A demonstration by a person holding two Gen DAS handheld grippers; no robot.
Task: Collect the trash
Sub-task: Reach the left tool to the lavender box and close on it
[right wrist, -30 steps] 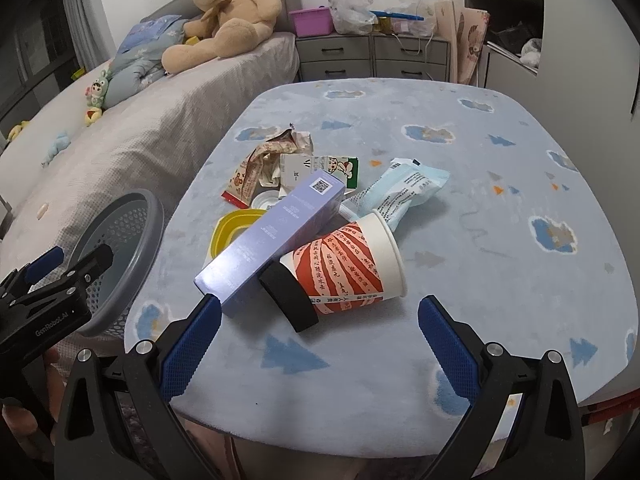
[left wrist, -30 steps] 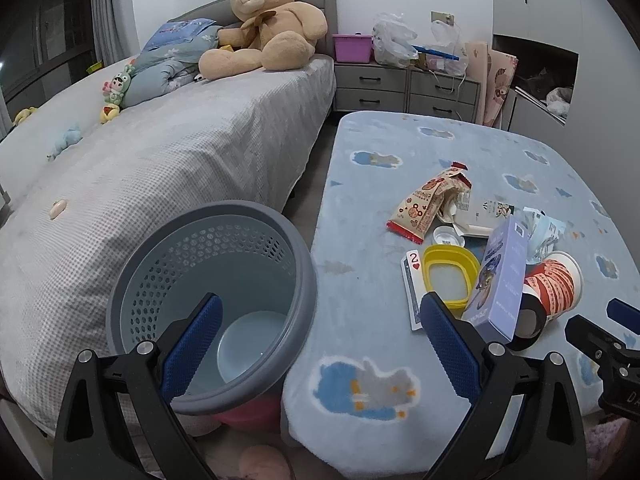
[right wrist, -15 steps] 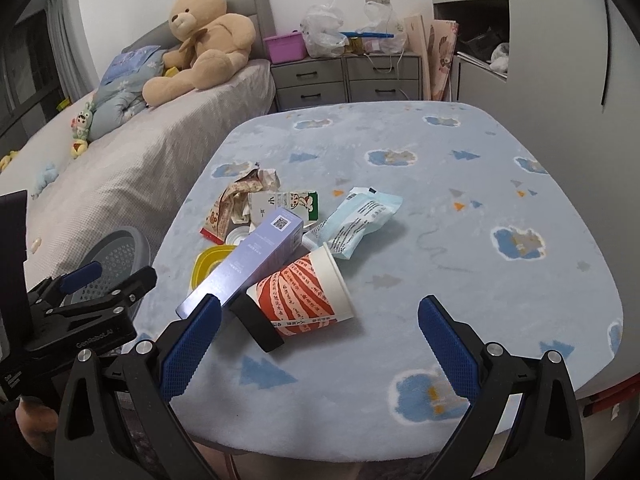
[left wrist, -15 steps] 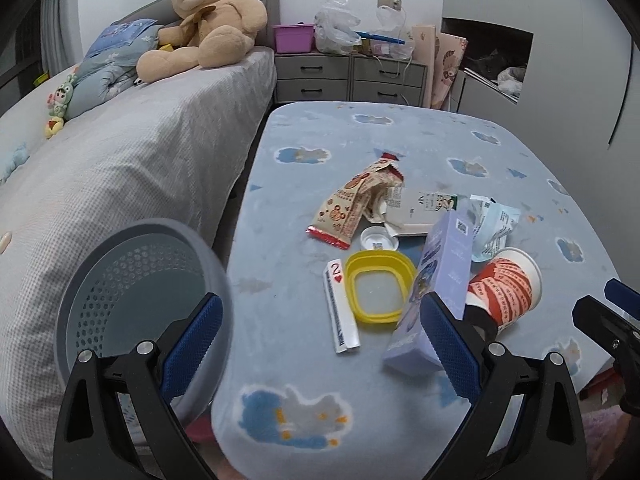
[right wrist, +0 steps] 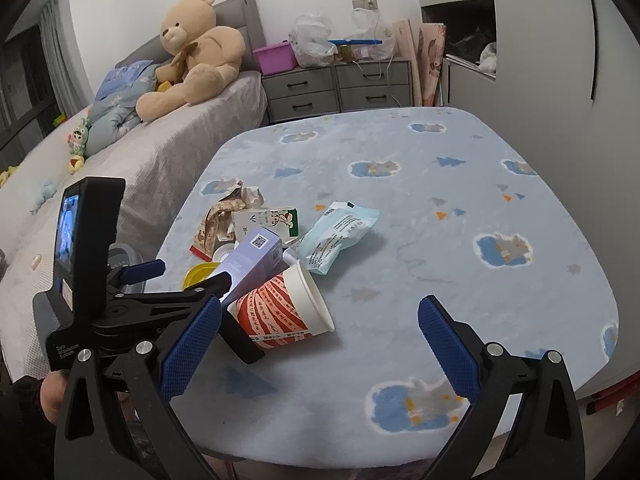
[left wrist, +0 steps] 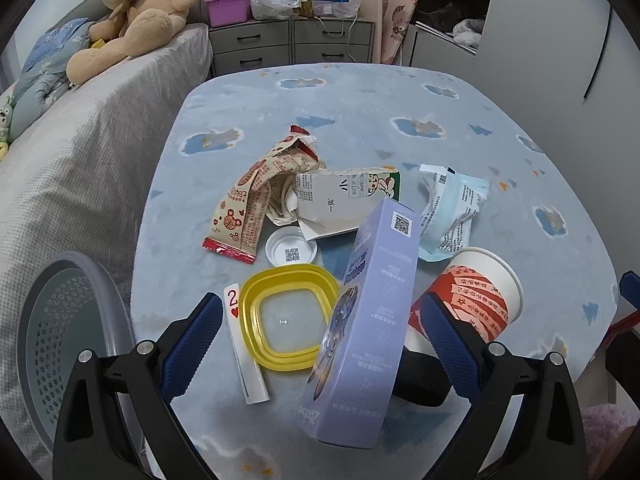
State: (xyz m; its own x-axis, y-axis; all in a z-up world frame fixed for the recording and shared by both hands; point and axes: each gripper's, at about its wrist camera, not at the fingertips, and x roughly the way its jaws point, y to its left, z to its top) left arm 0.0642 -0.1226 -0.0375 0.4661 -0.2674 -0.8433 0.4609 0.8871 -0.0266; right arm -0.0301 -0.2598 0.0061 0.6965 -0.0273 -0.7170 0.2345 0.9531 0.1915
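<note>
Trash lies in a pile on the blue table (left wrist: 360, 112): a purple box (left wrist: 368, 320), a red-striped paper cup (left wrist: 480, 300) on its side, a yellow lid (left wrist: 288, 316), a playing card (left wrist: 240, 340), a white cap (left wrist: 291, 246), a snack wrapper (left wrist: 256, 196), a milk carton (left wrist: 344, 200) and a pale blue packet (left wrist: 452, 212). My left gripper (left wrist: 320, 344) is open, its jaws either side of the yellow lid and purple box. My right gripper (right wrist: 320, 344) is open and empty, just right of the cup (right wrist: 284, 312). The grey bin (left wrist: 60, 336) stands at the table's left.
A bed (left wrist: 60, 168) with a teddy bear (left wrist: 136, 16) runs along the left. Grey drawers (left wrist: 292, 44) with bags stand behind the table. A wall and cabinet (left wrist: 540, 40) are on the right. The left gripper's body (right wrist: 120, 292) shows in the right wrist view.
My left gripper has swung right from over the bin and moved in over the trash pile. My right gripper has pulled back and shifted right.
</note>
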